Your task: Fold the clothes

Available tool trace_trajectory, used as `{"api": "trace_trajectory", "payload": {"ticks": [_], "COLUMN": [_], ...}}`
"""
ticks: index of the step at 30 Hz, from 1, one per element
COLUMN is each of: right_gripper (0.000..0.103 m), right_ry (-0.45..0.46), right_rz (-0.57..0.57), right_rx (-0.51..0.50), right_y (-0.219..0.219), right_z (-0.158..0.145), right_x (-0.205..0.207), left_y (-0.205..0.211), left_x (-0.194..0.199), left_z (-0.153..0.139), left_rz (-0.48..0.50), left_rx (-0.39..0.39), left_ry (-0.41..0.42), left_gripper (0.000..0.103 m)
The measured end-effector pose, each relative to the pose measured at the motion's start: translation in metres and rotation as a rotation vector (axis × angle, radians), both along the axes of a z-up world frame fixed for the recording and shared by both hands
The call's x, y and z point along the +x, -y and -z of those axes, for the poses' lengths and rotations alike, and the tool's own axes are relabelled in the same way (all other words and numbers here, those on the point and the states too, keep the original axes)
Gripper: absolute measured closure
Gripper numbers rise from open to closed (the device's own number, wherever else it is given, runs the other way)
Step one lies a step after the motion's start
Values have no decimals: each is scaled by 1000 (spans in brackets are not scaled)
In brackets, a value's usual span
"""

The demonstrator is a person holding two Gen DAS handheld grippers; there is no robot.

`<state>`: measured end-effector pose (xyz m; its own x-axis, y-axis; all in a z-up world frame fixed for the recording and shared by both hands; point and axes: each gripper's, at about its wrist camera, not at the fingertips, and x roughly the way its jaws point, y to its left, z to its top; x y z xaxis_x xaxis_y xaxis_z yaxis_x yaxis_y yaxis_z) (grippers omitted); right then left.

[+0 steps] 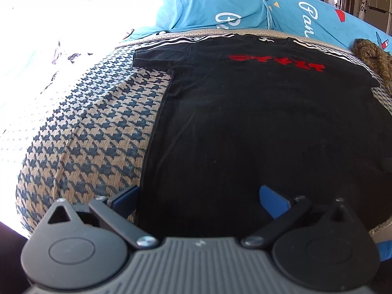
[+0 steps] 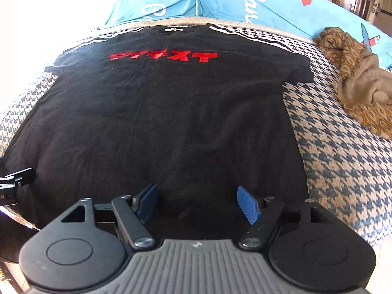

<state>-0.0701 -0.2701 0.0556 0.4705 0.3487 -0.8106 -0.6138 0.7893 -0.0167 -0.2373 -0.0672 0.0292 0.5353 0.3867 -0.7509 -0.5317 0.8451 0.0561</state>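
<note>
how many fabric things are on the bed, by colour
black t-shirt with red lettering: 1
brown patterned crumpled cloth: 1
blue printed pillow or bedding: 1
beige and blue houndstooth cover: 1
total: 4

Houndstooth bed [image 2: 343, 166] carries black T-shirt [image 2: 159, 112], brown cloth [image 2: 360, 93].

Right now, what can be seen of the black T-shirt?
The black T-shirt is short-sleeved, of soft knit-looking fabric, with red lettering across the chest. It lies spread flat, front up and unfolded, on a houndstooth cover, collar toward the blue bedding. Both sleeves are spread outward. Both tongs hang open over its hem; contact cannot be judged.
</note>
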Motion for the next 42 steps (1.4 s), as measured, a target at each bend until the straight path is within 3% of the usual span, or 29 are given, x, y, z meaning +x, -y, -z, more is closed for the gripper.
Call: {"api": "trace_trajectory", "payload": {"ticks": [14,21,31,42], "right_gripper": [23,21,21,21], "right_ry": [11,-47,-211,-140], "right_rz": [105,144,217,148], "right_rx": [-1,7,48,90], "right_y": [8,12,20,19], "right_z": [12,19,32,22], "right_x": [-36,-42,-46,-71], "left_y": [14,21,31,48], "left_x": [-13,-17,-21,-23], "left_z": [3,5,10,-2], "left_rz": [13,22,37,77], "left_rx": [-5,-2,2,31], "left_ry": [-27,-49,-97,-43], "left_gripper": [0,0,0,0]}}
